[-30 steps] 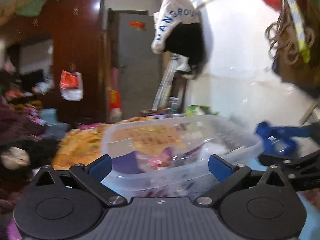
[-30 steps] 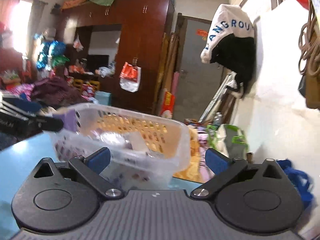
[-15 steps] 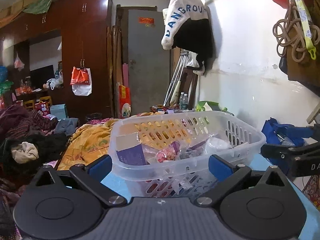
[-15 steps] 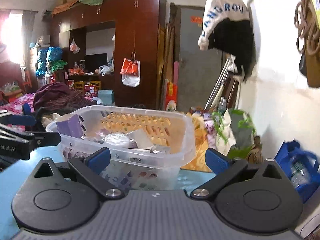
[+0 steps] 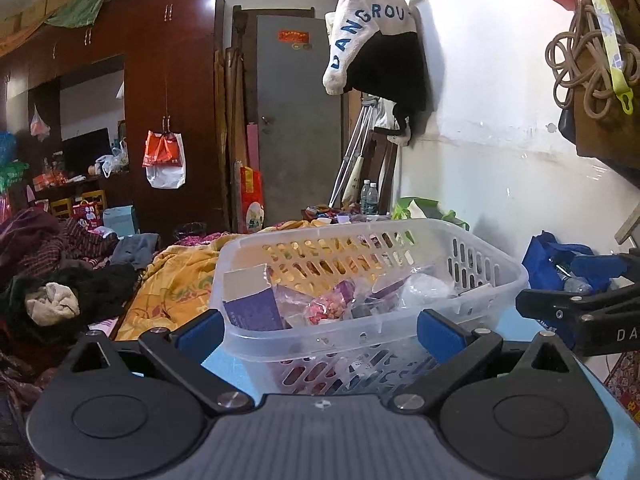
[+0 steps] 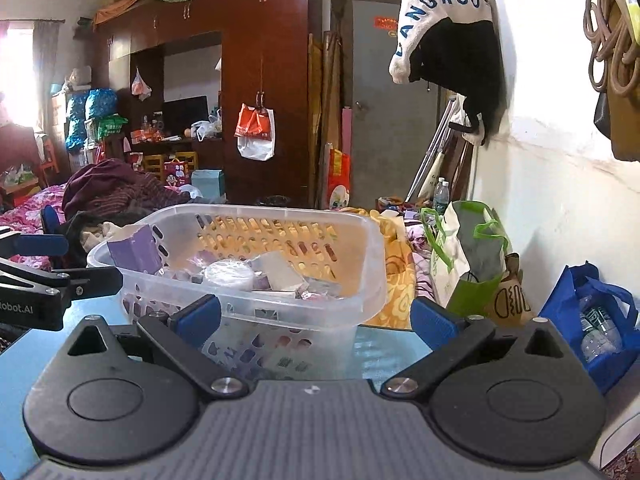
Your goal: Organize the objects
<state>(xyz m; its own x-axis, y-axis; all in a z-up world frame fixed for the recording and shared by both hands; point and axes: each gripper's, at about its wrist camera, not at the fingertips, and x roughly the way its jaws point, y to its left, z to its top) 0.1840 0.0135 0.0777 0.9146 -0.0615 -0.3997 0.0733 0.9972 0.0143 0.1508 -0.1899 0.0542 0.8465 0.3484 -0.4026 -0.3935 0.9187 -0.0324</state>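
A clear plastic basket stands on the blue table right in front of both grippers. Inside it lie a purple box, a pink wrapped packet and clear wrappers. My left gripper is open wide at the basket's near side, holding nothing. The right wrist view shows the basket with the purple box and a white round lid. My right gripper is open and empty at the basket's near right corner. Each gripper shows at the edge of the other's view.
A white wall runs along the right, with a blue bag of bottles and a green-and-white bag at its foot. Beyond the table lie a yellow blanket and a heap of clothes. A dark wardrobe stands at the back.
A second ago both views were tilted and blurred; now they are level and steady. The basket has stayed where it was, and both grippers remain open.
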